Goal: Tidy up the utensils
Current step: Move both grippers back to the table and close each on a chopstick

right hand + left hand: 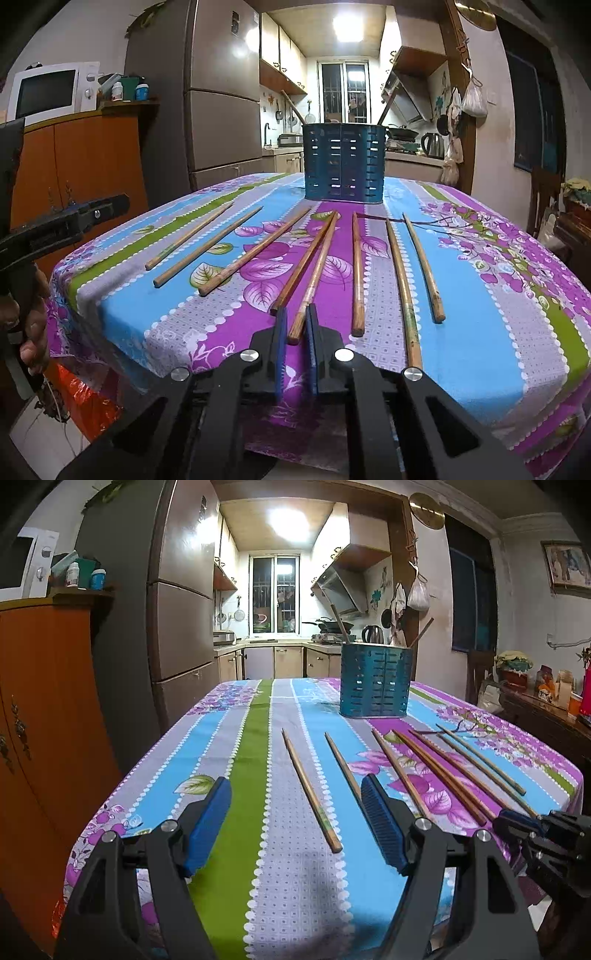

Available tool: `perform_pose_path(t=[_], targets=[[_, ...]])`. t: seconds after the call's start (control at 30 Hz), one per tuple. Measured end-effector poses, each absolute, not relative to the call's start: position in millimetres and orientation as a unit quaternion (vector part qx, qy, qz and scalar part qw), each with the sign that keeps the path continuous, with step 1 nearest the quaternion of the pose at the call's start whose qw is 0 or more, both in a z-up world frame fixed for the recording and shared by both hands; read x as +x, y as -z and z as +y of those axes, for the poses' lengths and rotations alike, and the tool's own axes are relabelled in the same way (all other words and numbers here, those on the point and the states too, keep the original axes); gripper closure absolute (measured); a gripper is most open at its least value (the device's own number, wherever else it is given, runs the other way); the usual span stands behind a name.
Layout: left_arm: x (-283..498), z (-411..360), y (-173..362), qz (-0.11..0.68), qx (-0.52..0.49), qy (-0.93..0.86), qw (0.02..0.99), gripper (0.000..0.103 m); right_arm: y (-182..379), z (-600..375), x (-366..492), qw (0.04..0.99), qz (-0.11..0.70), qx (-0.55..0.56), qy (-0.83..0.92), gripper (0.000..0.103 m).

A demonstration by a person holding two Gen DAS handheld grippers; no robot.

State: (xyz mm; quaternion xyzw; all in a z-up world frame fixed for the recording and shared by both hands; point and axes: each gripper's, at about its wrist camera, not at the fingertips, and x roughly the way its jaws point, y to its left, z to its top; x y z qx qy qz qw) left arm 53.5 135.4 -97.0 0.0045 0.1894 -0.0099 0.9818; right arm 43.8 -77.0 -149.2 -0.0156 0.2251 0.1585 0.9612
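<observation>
Left jaws wide, right jaws closed, chopsticks [356,273] before blue holder [343,164]

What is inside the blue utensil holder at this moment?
Two wooden sticks, probably chopsticks, poke up out of the blue utensil holder, one leaning each way. Its slotted walls hide their lower ends and anything else inside.

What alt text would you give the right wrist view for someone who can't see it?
The right gripper, jaws nearly shut, sits at the near end of one chopstick among eight fanned across a floral tablecloth. A blue slotted utensil holder stands behind them; the left gripper shows at the left edge.
</observation>
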Motion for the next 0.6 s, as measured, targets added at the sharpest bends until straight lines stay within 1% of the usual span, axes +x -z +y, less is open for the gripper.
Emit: perform_pose_path(t=[0.3, 0.37, 0.43, 0.47, 0.53, 0.57, 0.6], targets=[[58.0, 124.8, 126.9, 0.223, 0.027, 0.018, 0.974, 0.034, 152.4, -86.8, 43.1, 0.966, 0.216, -0.002, -0.144, 0.092], [60.0, 120.0, 132.6, 0.228, 0.034, 0.022, 0.973, 0.039, 152.5, -87.4, 42.6, 0.966, 0.215, -0.002, -0.145, 0.092], [63.5, 116.1, 136.4, 0.234, 0.036, 0.03, 0.971, 0.051, 152.5, -87.3, 42.7, 0.966, 0.214, 0.0, -0.146, 0.092], [66.5, 113.7, 138.4, 0.236, 0.039, 0.031, 0.97, 0.055, 152.2, -87.6, 42.9, 0.966, 0.214, 0.0, -0.146, 0.092], [72.2, 111.8, 141.8, 0.243, 0.04, 0.031, 0.969, 0.068, 152.9, -87.9, 43.0, 0.965, 0.215, 0.001, -0.148, 0.092], [73.9, 111.7, 142.5, 0.244, 0.038, 0.032, 0.968, 0.071, 152.7, -88.0, 43.1, 0.965, 0.215, 0.0, -0.149, 0.092], [74.7, 110.6, 142.6, 0.243, 0.041, 0.029, 0.969, 0.077, 152.6, -88.0, 42.9, 0.965, 0.216, 0.0, -0.149, 0.092]])
